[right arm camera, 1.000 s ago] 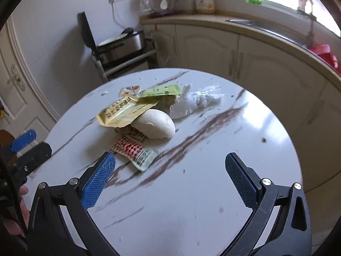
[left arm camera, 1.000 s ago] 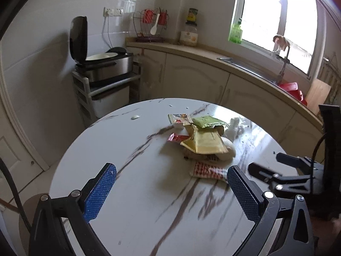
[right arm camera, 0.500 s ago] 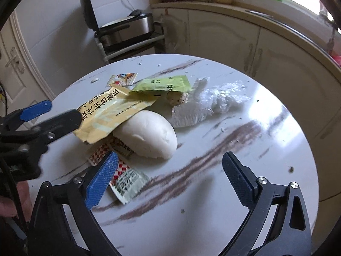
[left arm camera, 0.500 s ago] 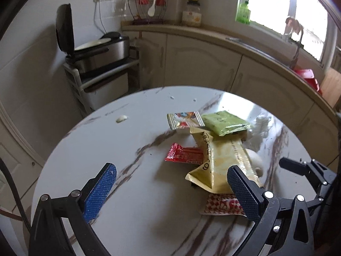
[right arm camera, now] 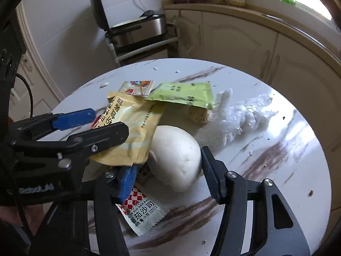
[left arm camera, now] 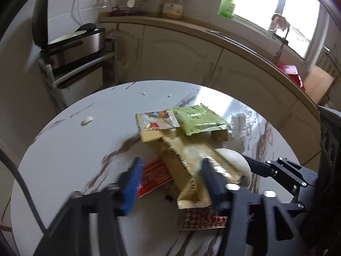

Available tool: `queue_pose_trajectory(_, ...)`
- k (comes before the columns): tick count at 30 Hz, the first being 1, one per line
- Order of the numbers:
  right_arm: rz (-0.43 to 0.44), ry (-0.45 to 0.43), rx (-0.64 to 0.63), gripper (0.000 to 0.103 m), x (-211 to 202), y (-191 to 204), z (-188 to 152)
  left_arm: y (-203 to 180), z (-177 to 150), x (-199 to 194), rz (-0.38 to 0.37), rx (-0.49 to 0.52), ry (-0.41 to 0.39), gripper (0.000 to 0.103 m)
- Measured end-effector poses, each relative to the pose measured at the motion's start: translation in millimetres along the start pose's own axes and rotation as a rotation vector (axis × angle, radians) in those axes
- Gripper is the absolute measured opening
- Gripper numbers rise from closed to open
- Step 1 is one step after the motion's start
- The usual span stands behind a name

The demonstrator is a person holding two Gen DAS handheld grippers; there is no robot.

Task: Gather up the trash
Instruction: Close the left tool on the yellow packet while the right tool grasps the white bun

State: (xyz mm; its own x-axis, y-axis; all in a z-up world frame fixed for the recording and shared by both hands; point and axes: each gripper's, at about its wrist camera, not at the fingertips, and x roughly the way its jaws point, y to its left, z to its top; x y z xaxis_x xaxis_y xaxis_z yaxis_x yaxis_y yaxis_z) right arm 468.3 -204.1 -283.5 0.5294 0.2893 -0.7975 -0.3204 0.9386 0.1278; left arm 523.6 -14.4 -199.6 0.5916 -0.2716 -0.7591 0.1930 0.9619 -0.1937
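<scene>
Left gripper (left arm camera: 170, 177) jaws just closing around yellow wrapper (left arm camera: 183, 155), contact unclear, right gripper (right arm camera: 166, 170) jaws just closing, straddling white bun (right arm camera: 177, 157), round marble table (right arm camera: 277, 170)

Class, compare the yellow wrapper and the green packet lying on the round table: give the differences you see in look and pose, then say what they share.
The yellow wrapper is pale yellow, larger and crumpled; the green packet is light green, smaller and flatter. The yellow wrapper leans against the white bun; the green packet rests over a brownish piece of food. The yellow wrapper sits between the left claw's fingers; the green packet is clear of both claws. Both carry printed text and lie in the same pile.
</scene>
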Motion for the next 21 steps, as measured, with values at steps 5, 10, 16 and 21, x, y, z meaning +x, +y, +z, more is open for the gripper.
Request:
queue_pose_trajectory(5, 0.013, -0.009, 0.035, 0.051, -6.8, -8.4, -5.9, -1.0, 7.1, 7.3, -0.029, 0.026, 0.0, 0.019)
queue_pose_trajectory(10, 0.01, -0.016, 0.077, 0.05, -17.7, -18.3, -15.2, 10.6, -15.8, -2.4, -0.054, 0.027, -0.013, 0.011)
queue_pose_trajectory(16, 0.012, -0.026, 0.13, 0.05, -36.4, -30.5, -29.6, 16.3, -46.0, -29.8, -0.047, 0.04, -0.034, 0.009)
queue_pose_trajectory(21, 0.033, -0.043, 0.178, 0.05, -54.9, -37.5, -44.4, 4.0, -76.4, -62.9, -0.041, 0.067, -0.042, 0.009)
